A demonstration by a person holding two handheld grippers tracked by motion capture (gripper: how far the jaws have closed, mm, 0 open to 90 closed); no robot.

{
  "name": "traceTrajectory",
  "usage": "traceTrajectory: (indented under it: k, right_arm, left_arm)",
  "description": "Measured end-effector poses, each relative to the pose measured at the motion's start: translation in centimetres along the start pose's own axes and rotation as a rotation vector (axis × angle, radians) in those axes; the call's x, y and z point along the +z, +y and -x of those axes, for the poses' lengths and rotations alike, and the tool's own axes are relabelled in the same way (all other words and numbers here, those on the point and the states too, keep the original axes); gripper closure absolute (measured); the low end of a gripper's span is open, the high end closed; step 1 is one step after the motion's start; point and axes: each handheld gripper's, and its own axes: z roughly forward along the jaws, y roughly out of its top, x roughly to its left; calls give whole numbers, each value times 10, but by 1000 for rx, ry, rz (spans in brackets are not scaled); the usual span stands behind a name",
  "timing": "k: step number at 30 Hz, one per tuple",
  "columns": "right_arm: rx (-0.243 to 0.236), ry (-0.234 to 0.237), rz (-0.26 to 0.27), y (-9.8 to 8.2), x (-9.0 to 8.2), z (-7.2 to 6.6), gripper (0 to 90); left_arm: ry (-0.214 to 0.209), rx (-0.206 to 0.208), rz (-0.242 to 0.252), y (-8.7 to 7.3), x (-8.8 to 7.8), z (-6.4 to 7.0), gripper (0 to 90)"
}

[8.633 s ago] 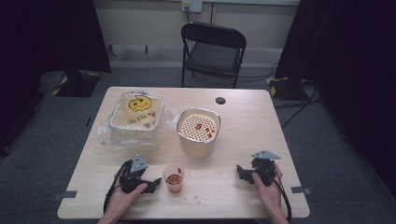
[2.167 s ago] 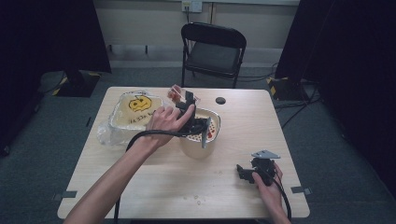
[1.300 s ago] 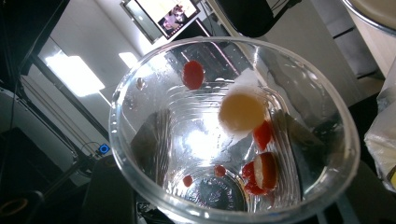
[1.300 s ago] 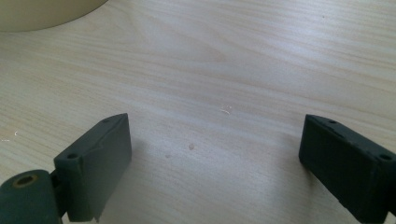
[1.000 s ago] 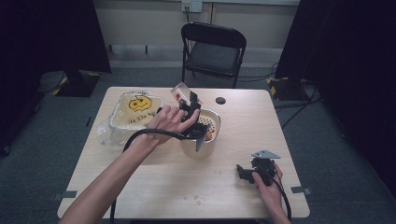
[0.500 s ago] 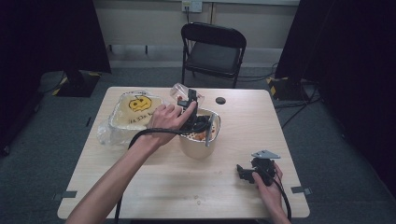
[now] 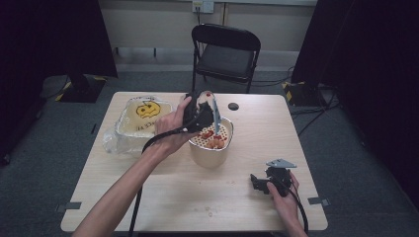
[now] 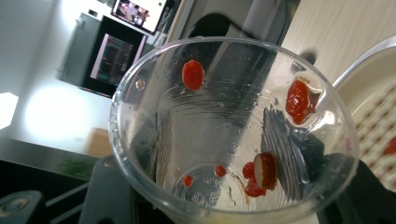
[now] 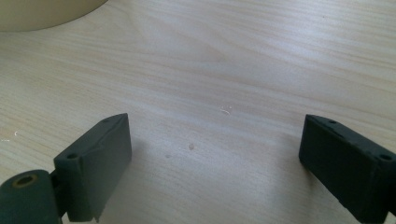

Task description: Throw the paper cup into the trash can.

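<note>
High view: the left gripper (image 7: 200, 112) is gripping a clear plastic cup (image 7: 210, 104), tipped over the perforated insert of a cream round bowl (image 7: 211, 153) mid-table. Red pieces (image 7: 213, 140) are lying on the insert. A foil tray with a smiley face (image 7: 143, 118), in clear wrap, is sitting left of the bowl. The right gripper (image 7: 262, 181) is resting on the table (image 7: 163, 197) at the near right, well apart from the bowl.

Left gripper view: the cup (image 8: 233, 130) is clamped between the jaws, mouth toward the camera. It is almost emptied; a few red bits and one sliced piece (image 8: 266, 170) are clinging to the wall and bottom.

Right gripper view: the jaws are standing wide, holding nothing, over bare wood; the bowl's edge (image 9: 46, 11) is at the far left corner.

Judgement: the step in hand is pouring the cup out into the strainer bowl. To do it well, keep the rim over the insert, tip further and give a gentle shake so the stuck bits drop, without squeezing the thin cup harder.

Against the earliest frame: the cup was standing upright, filled, at the near edge between the grippers; now it is raised and tipped over the bowl. The right gripper has not moved.
</note>
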Motion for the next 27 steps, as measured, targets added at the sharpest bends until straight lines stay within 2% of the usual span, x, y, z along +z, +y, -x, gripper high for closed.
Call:
traceTrajectory:
  k: [1, 3, 4, 5, 6, 7, 8, 9, 10, 11, 13, 14, 15, 16, 18, 19, 20, 23, 27]
  right_arm:
    - [0, 0, 0, 0, 0, 0, 87]
    - [0, 0, 0, 0, 0, 0, 87]
    - [0, 0, 0, 0, 0, 0, 88]
    - [0, 0, 0, 0, 0, 0, 87]
    - [0, 0, 0, 0, 0, 0, 87]
    - [0, 0, 0, 0, 0, 0, 87]
    - [0, 0, 0, 0, 0, 0, 87]
    - [0, 0, 0, 0, 0, 0, 87]
    - [0, 0, 0, 0, 0, 0, 87]
    - [0, 0, 0, 0, 0, 0, 87]
    - [0, 0, 0, 0, 0, 0, 88]
    - [0, 0, 0, 0, 0, 0, 88]
    - [0, 0, 0, 0, 0, 0, 87]
    - [0, 0, 0, 0, 0, 0, 87]
    - [0, 0, 0, 0, 0, 0, 88]
    - [0, 0, 0, 0, 0, 0, 88]
    - [0, 0, 0, 0, 0, 0, 88]
    - [0, 0, 0, 0, 0, 0, 88]
    - [0, 0, 0, 0, 0, 0, 88]
  left_arm:
    - [-16, -64, 26, -1, -1, -3, 436]
    - [-48, -166, 52, -3, -3, -11, 437]
    - [-84, -222, 62, -5, -3, -18, 438]
    - [-84, -222, 62, -5, -3, -18, 438]
    - [-133, -342, 87, -9, -4, -28, 438]
    - [-133, -342, 87, -9, -4, -28, 438]
    - [-169, -401, 101, -11, -4, -34, 438]
    - [-232, -510, 119, -17, -3, -44, 438]
    - [-246, -557, 128, -19, -2, -47, 438]
    - [-282, -613, 136, -24, -1, -52, 438]
    - [-315, -694, 147, -31, 1, -59, 438]
    - [-325, -721, 154, -36, 2, -63, 438]
    - [-325, -721, 154, -36, 2, -63, 438]
    - [-339, -778, 161, -45, 3, -70, 437]
    - [-335, -804, 158, -51, 4, -75, 437]
    - [-335, -804, 158, -51, 4, -75, 437]
    - [-333, -821, 148, -57, 3, -80, 437]
    - [-325, -829, 142, -65, 0, -89, 436]
    - [-299, -840, 122, -77, -3, -95, 433]
